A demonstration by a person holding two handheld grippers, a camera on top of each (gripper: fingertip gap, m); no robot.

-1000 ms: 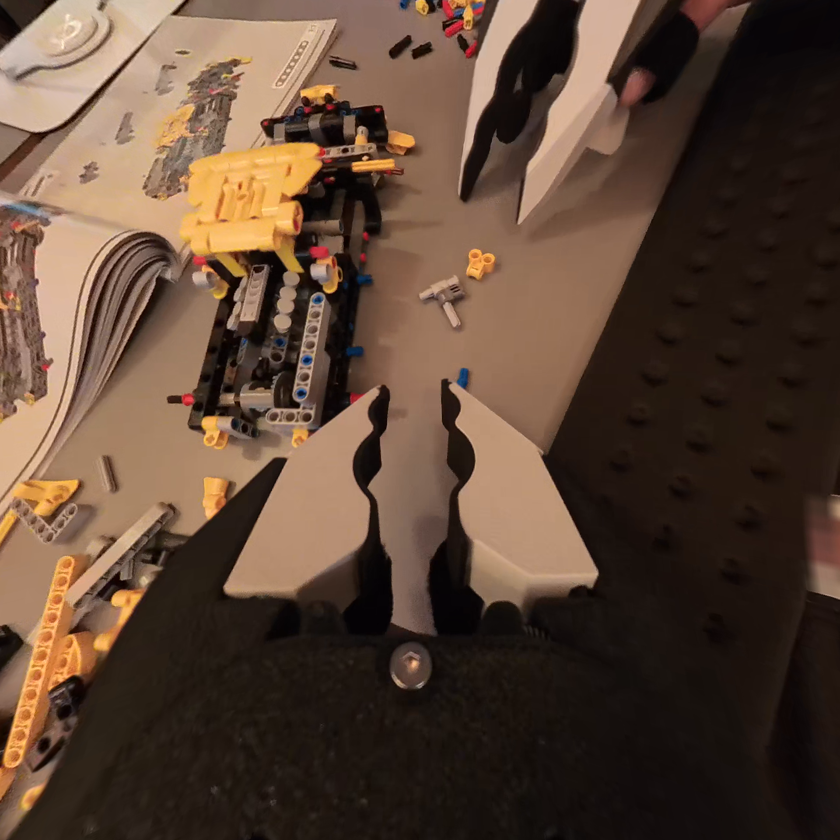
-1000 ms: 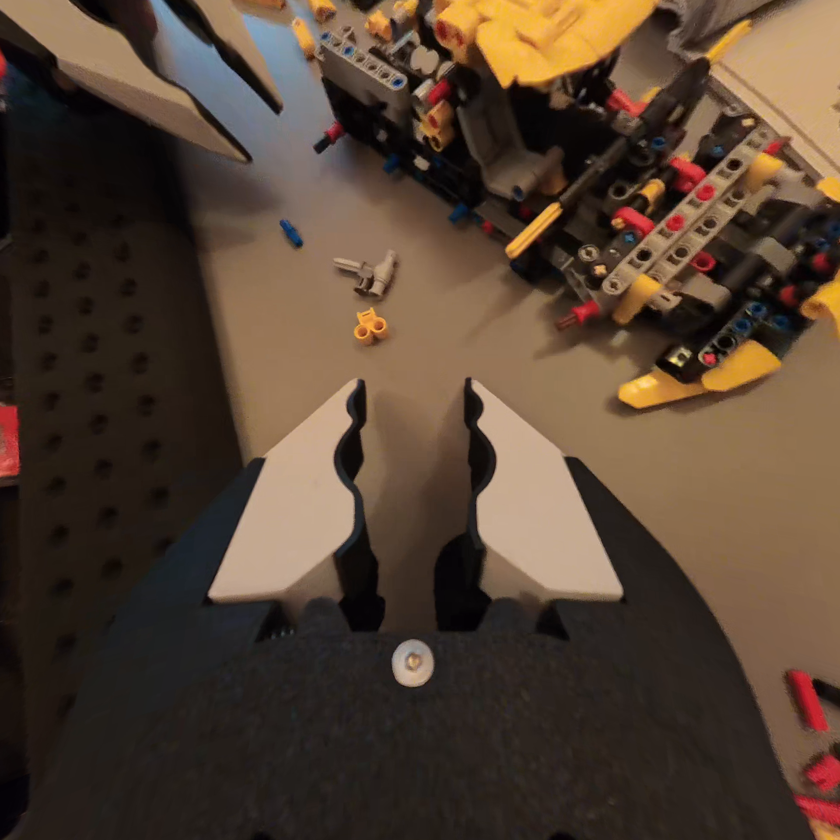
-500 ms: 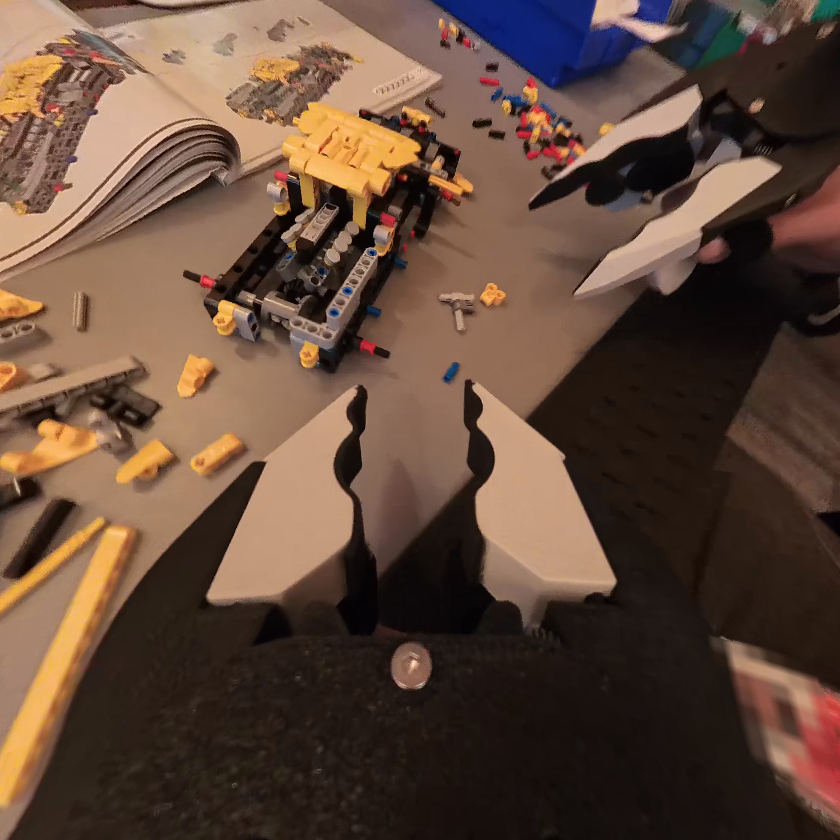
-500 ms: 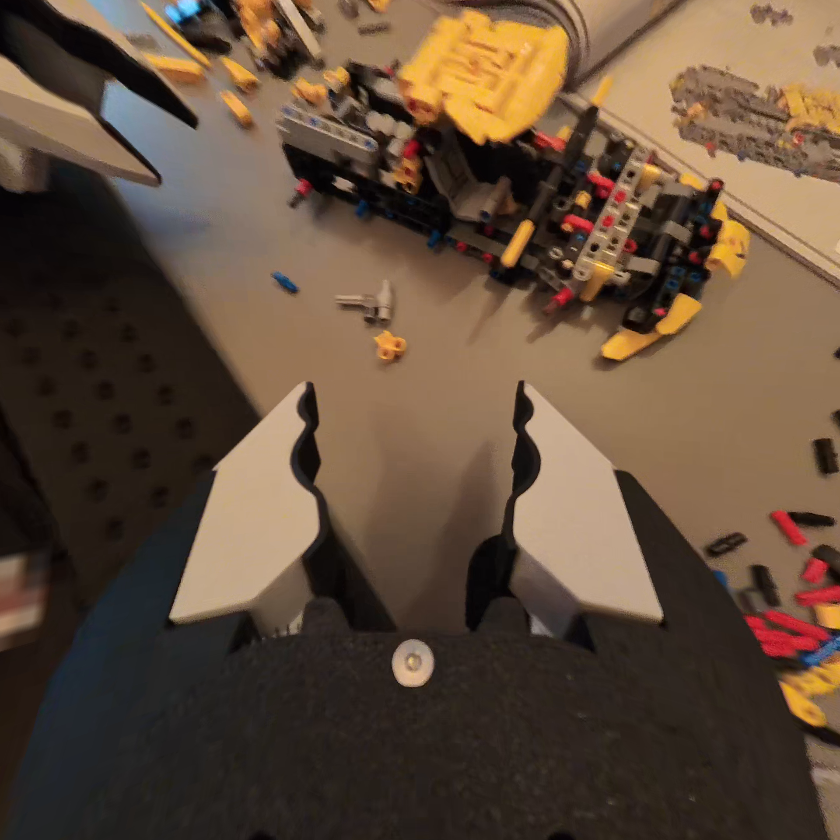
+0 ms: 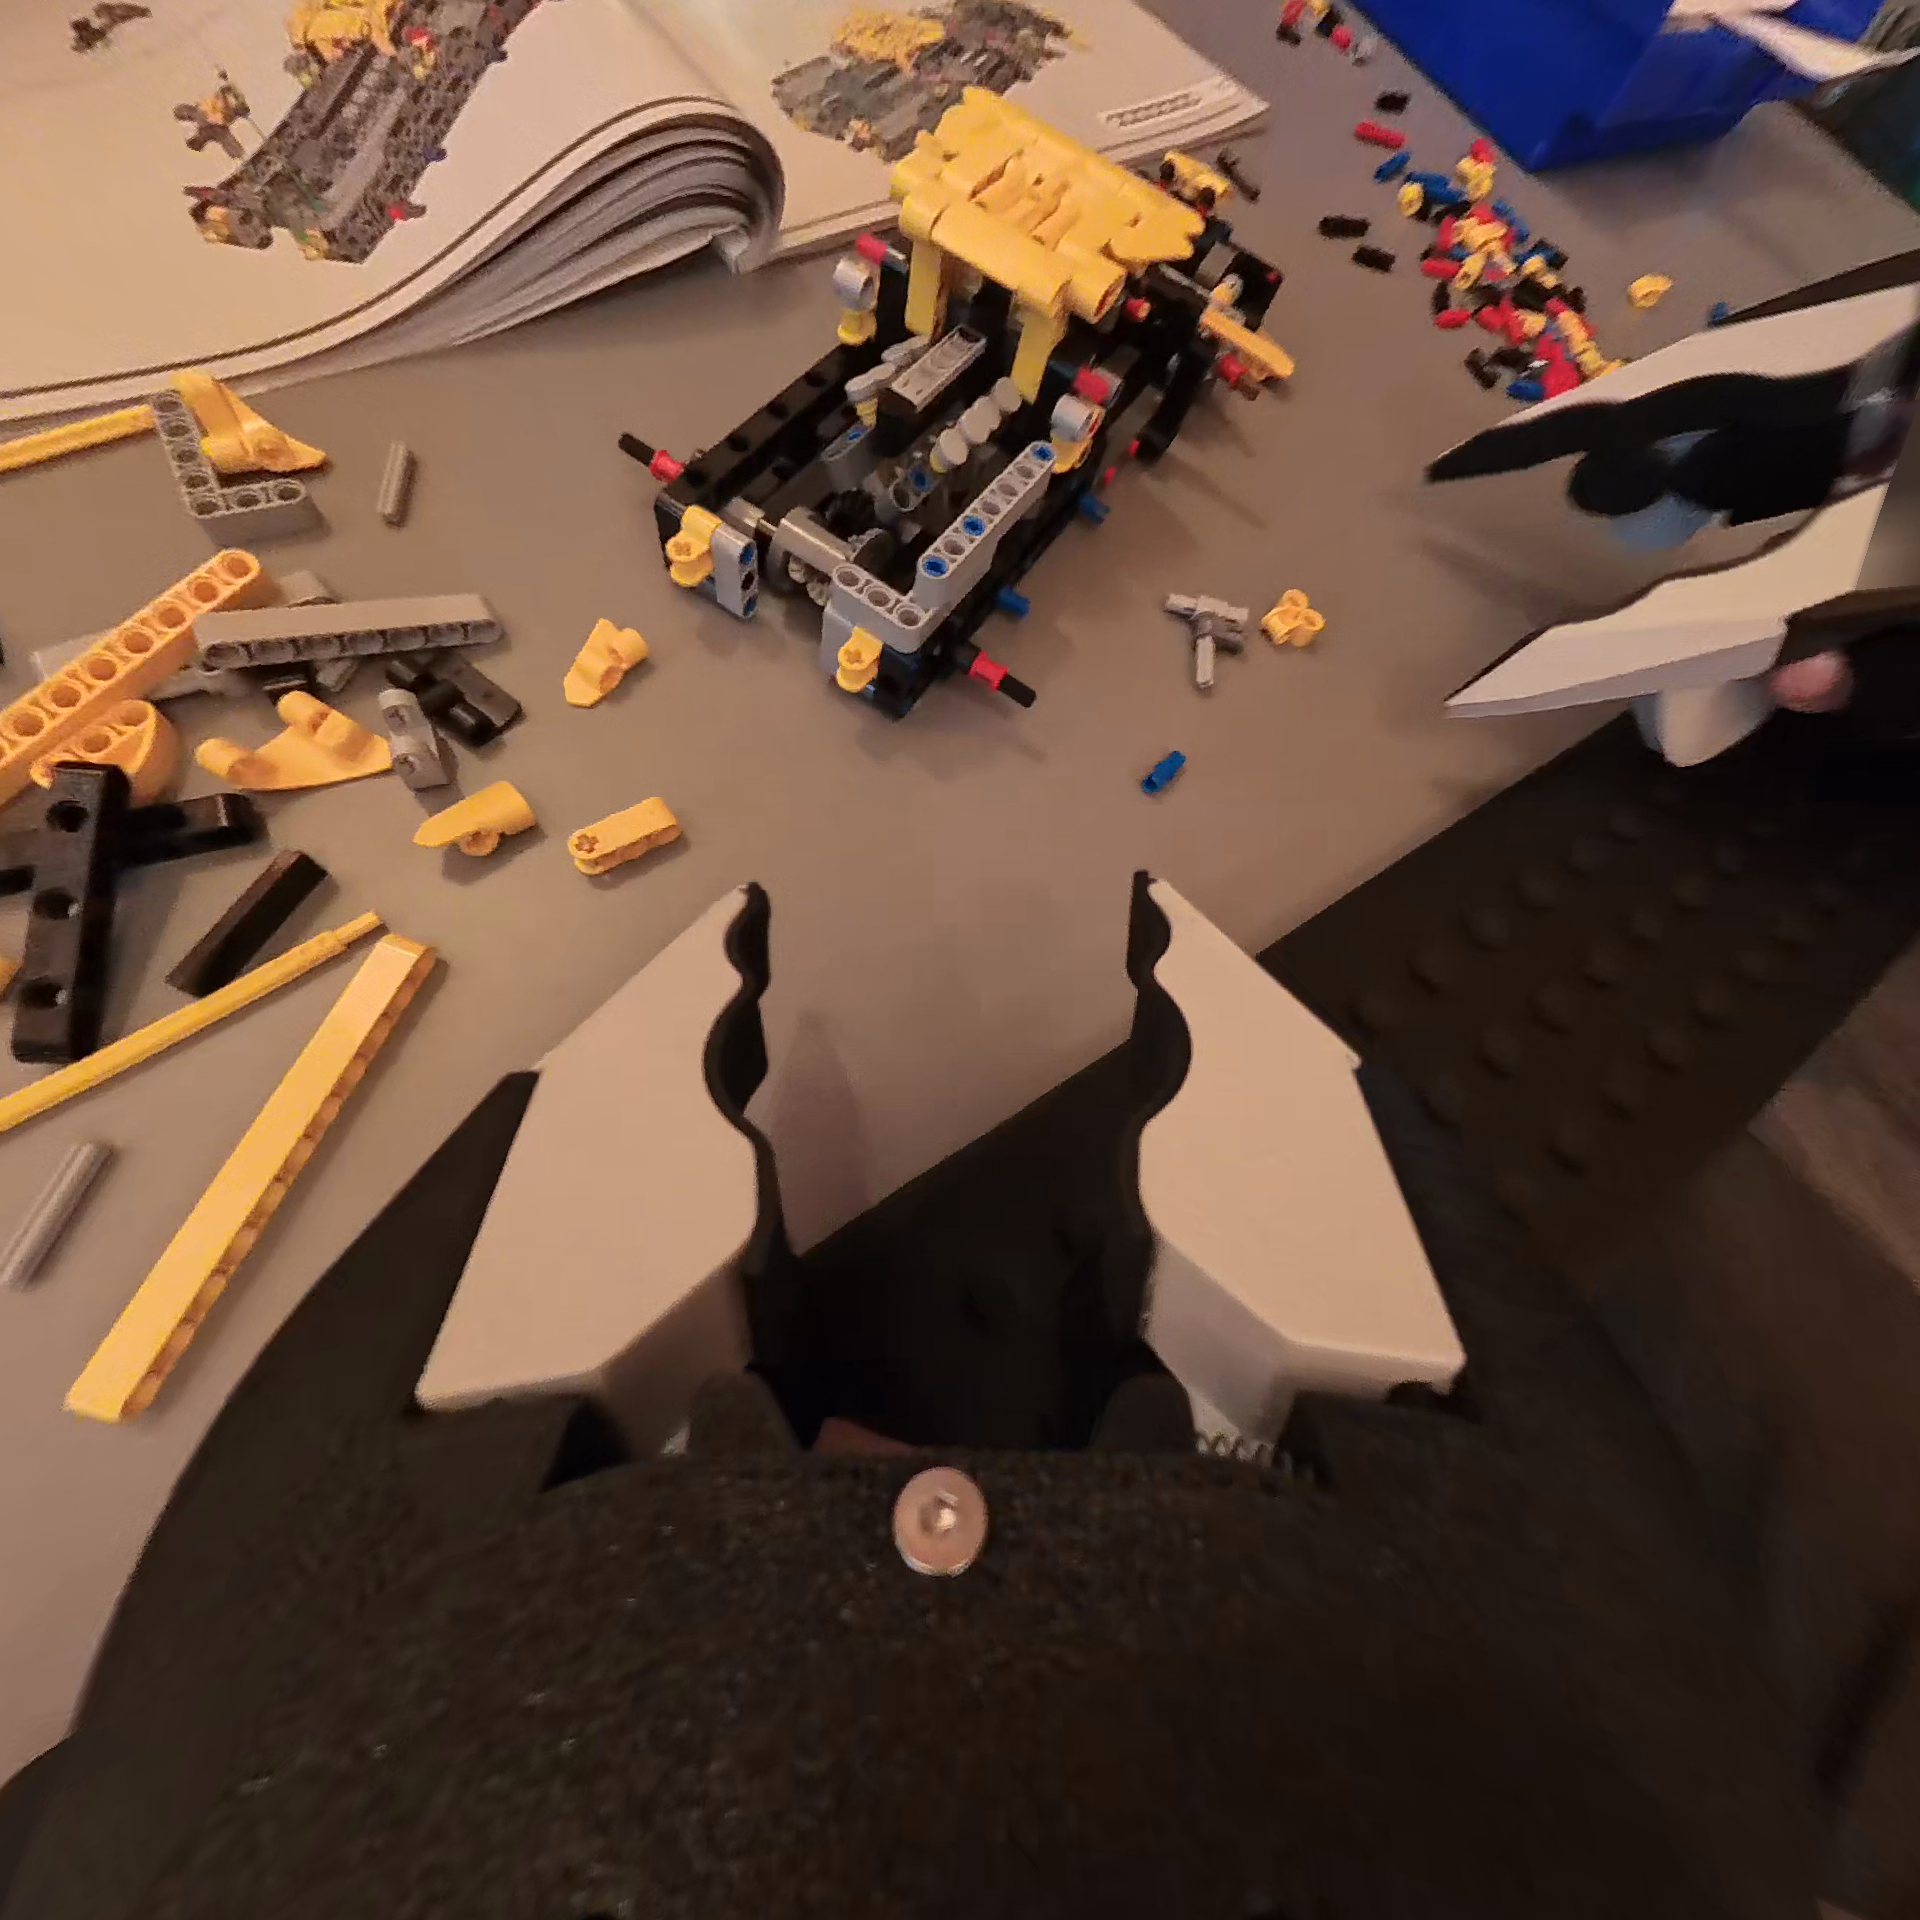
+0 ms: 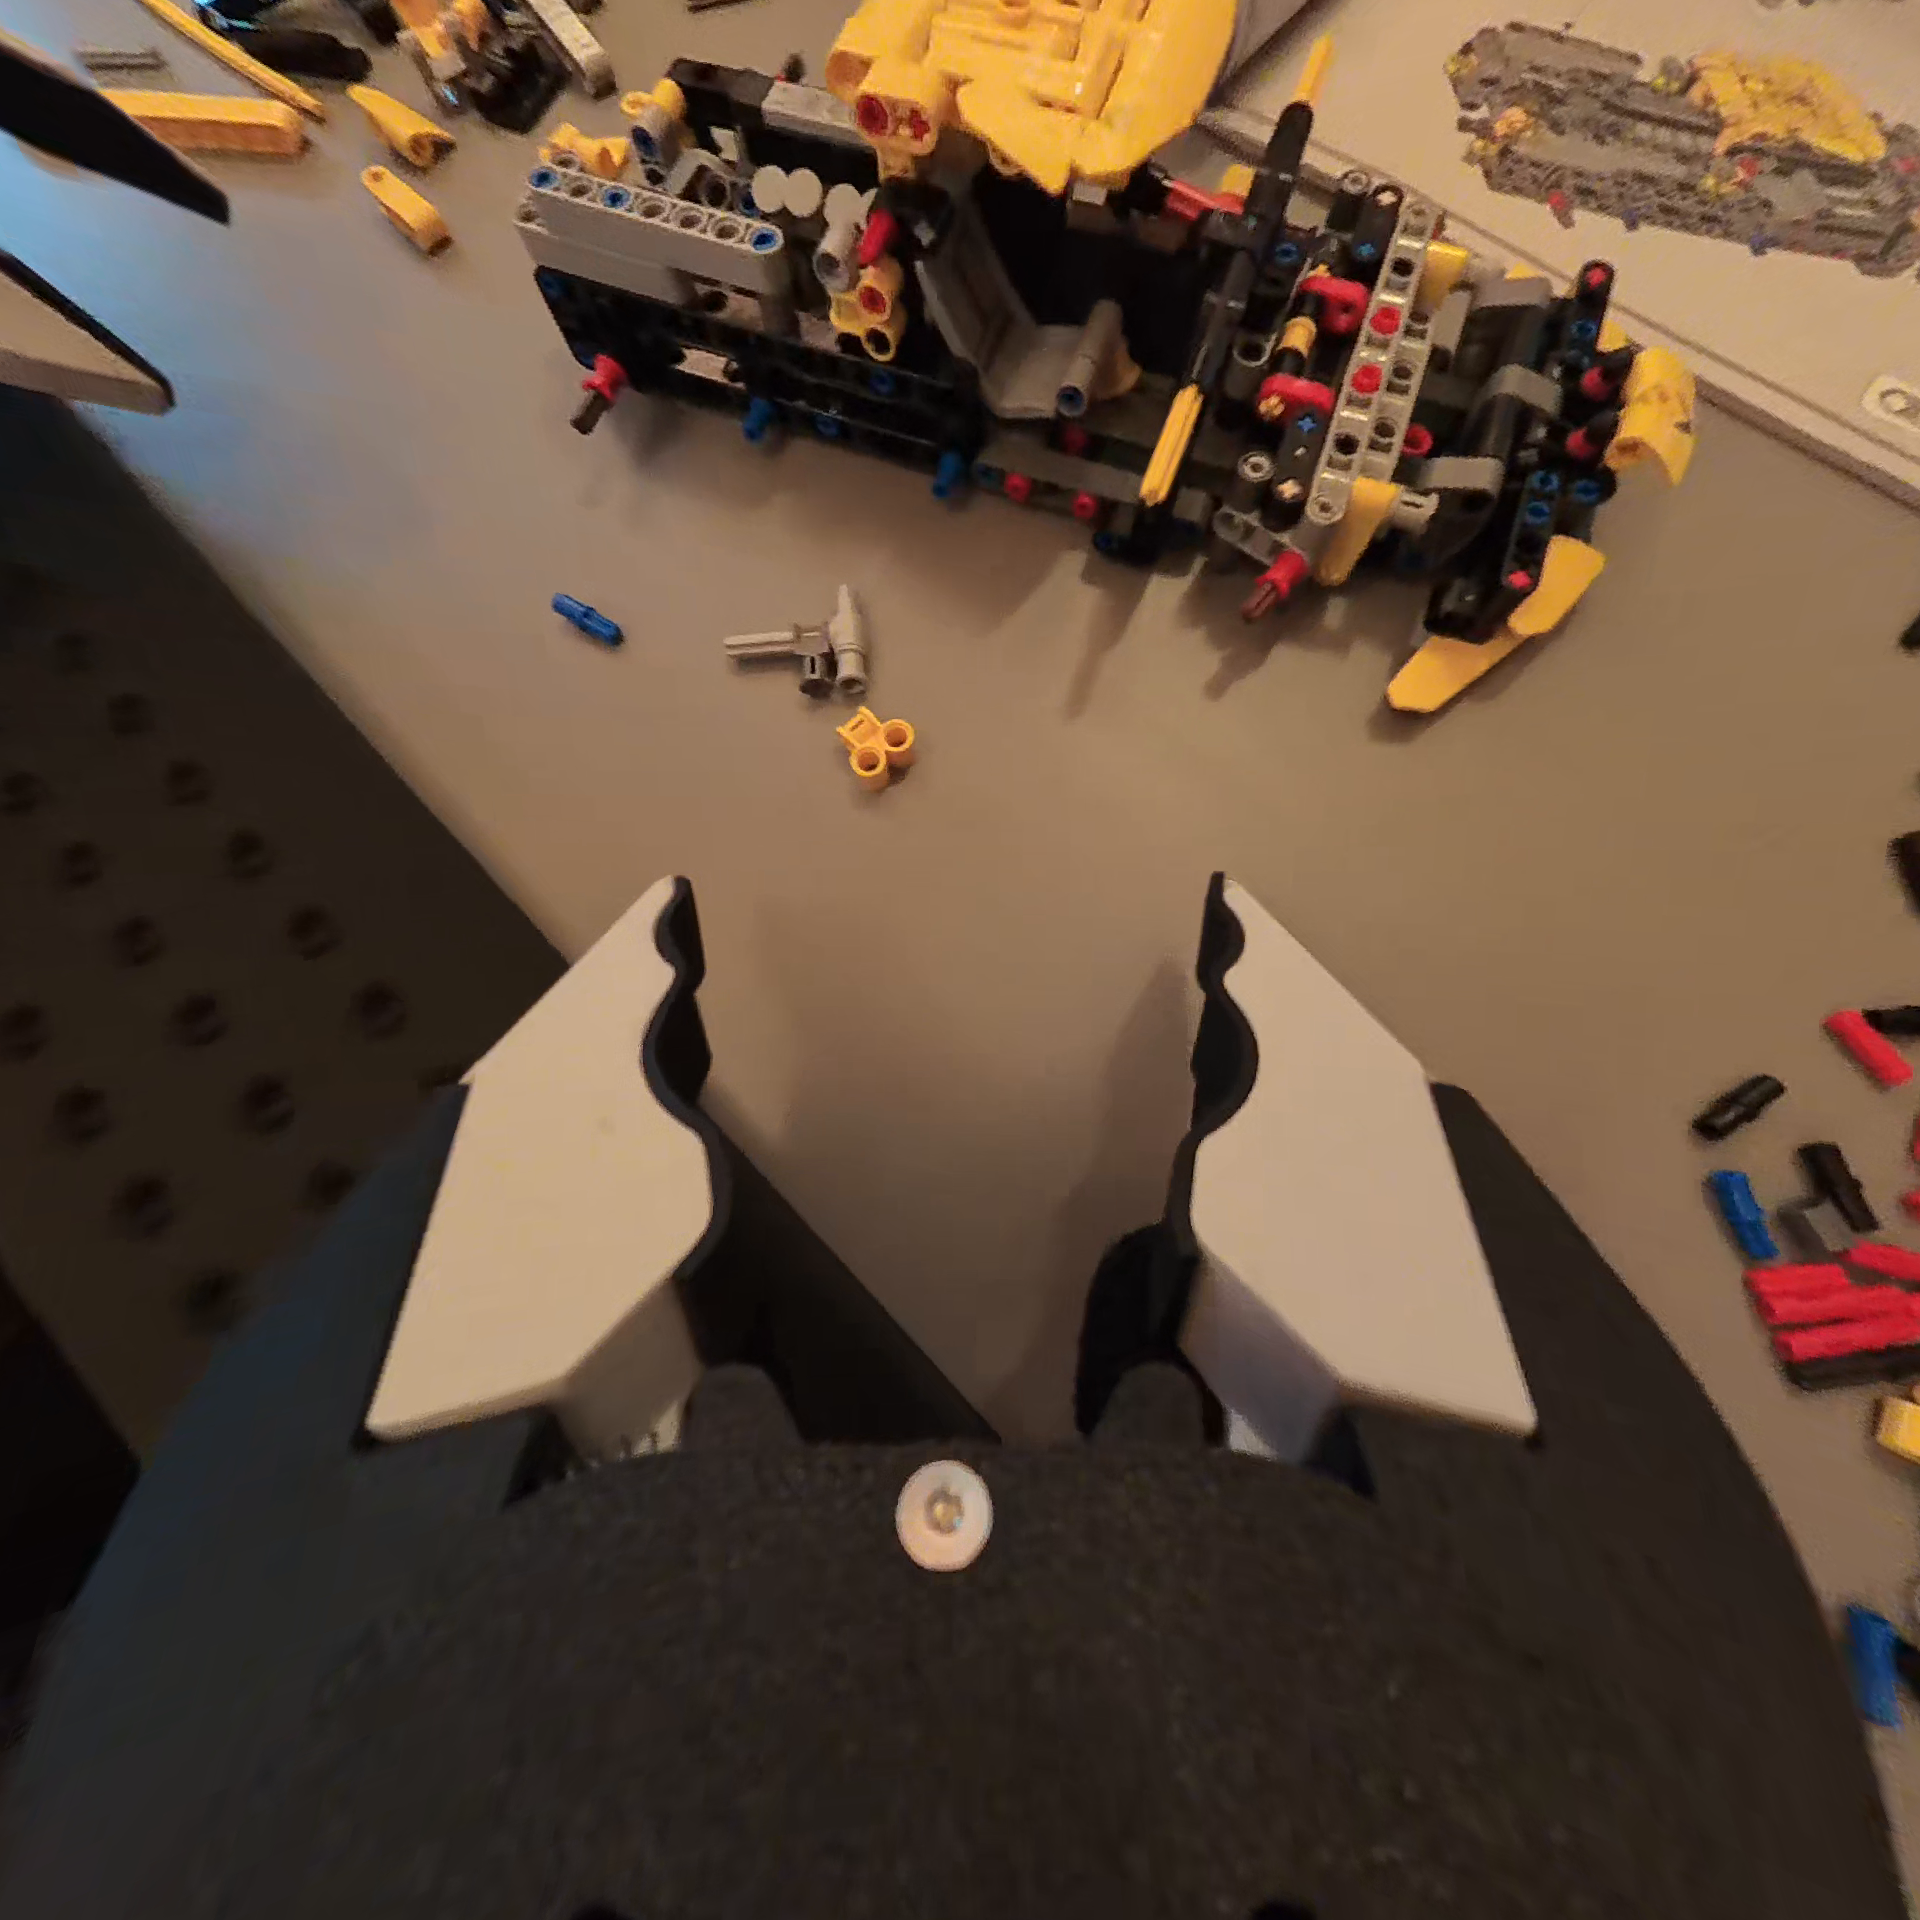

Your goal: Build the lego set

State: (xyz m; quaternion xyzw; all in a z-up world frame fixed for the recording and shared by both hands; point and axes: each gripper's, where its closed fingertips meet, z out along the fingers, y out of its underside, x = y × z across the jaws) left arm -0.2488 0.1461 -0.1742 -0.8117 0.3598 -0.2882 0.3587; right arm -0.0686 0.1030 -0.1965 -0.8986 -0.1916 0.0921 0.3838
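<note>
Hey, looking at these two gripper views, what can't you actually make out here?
- Left wrist view: blue bin, cut off by the top edge.
- Left wrist view: right gripper, its body cut off by the right edge.
- Right wrist view: model, roof cropped by the top edge.

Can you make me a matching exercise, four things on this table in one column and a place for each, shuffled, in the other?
Things
1. blue pin
2. manual
3. red pins
4. yellow connector

Places
A. heaped at the right edge of the right wrist view
B. lying open behind the model
C. alone near the table's edge by the studded mat
D. just in front of the grey connector, towards the right gripper

Pairs: 1-C, 2-B, 3-A, 4-D
</note>
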